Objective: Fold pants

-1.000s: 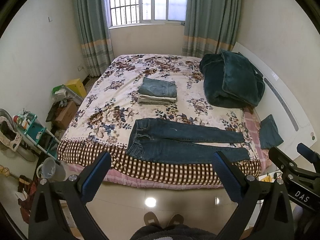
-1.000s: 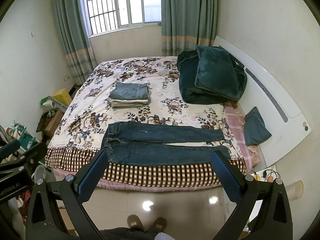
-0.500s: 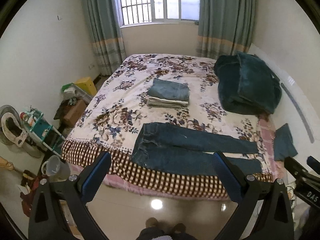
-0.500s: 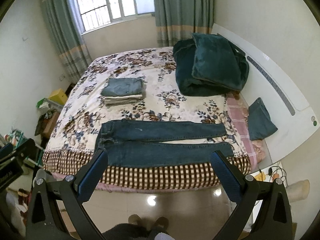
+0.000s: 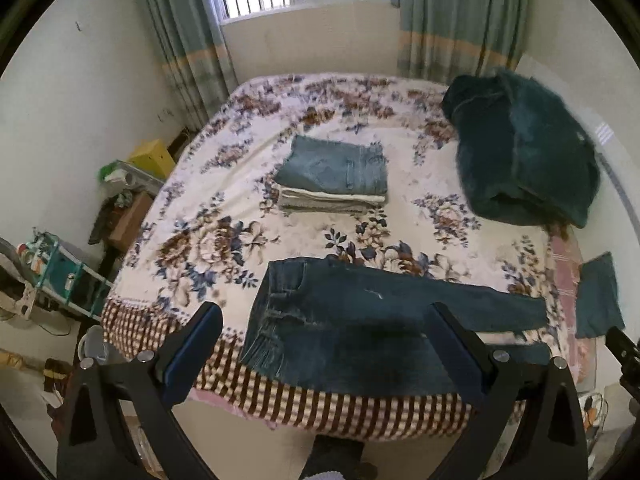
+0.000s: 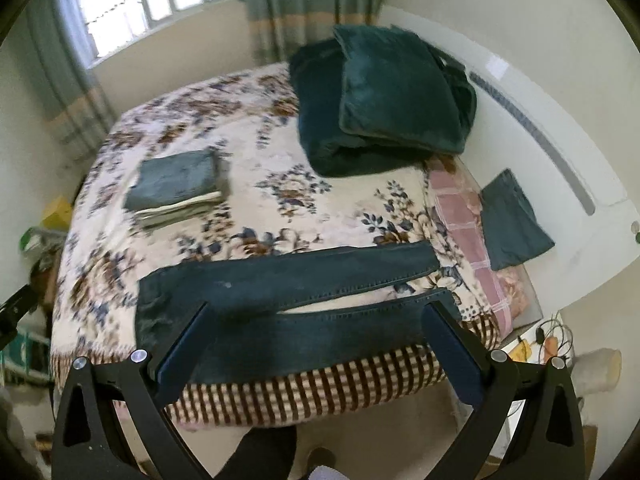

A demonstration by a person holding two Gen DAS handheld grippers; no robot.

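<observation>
Dark blue jeans (image 5: 352, 320) (image 6: 288, 288) lie spread flat along the near edge of the floral bed (image 5: 224, 216) (image 6: 280, 184), waistband to the left, both legs stretching right. My left gripper (image 5: 324, 356) hangs open in front of the waist and thigh part, above the bed's edge, holding nothing. My right gripper (image 6: 316, 348) is open too, over the nearer leg, nothing between its fingers. A stack of folded pants (image 5: 334, 176) (image 6: 176, 186) rests mid-bed.
A dark green blanket and pillow (image 5: 520, 156) (image 6: 380, 100) lie piled at the head end, a small folded blue cloth (image 6: 512, 220) beside the white headboard (image 6: 560, 128). Boxes and a rack (image 5: 60, 268) crowd the floor at left. A person's feet (image 5: 332, 460) show below.
Both grippers have come closer to the bed and lower over the jeans, which now fill more of each view. The right view has swung toward the leg ends. Jaws stay open.
</observation>
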